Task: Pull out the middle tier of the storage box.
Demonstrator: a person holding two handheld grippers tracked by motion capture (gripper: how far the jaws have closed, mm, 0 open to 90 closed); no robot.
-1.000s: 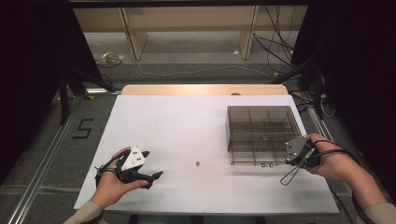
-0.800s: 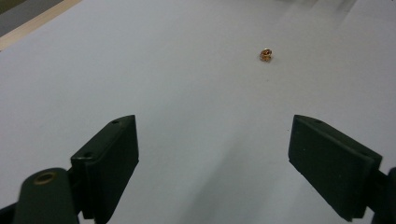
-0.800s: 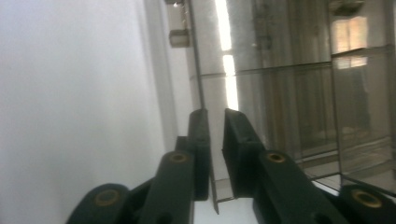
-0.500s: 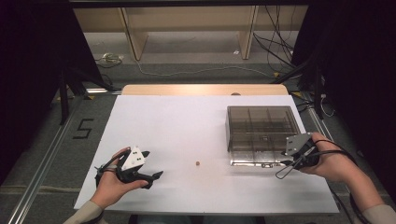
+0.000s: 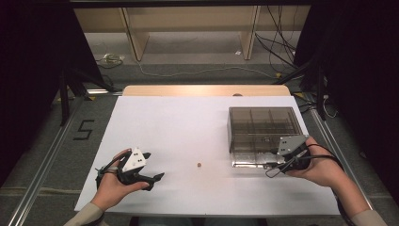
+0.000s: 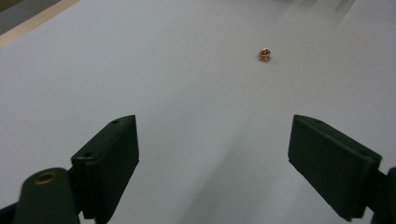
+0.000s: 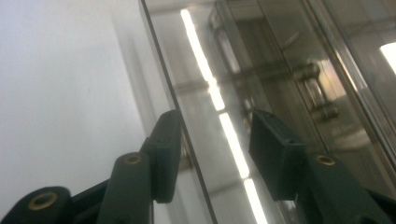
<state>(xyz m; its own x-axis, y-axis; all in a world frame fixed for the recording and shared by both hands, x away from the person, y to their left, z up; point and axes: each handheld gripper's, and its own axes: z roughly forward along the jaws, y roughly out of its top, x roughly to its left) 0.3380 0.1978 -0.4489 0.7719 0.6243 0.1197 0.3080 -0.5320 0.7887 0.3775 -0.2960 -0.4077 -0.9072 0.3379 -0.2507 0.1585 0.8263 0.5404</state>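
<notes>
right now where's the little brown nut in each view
high view: small brown nut on the white tabletop, lower middle, left of the box.
left gripper view: upper right, ahead of the open jaws.
right gripper view: camera faces the box instead.
shared landmark: the white tabletop.

Grey floor (image 5: 197,56), wooden shelf legs (image 5: 134,33), dark curtains (image 5: 33,61) both sides.

high view: above, facing forward-down | gripper views: low, close over table (image 5: 188,127) | shared: white tabletop
</notes>
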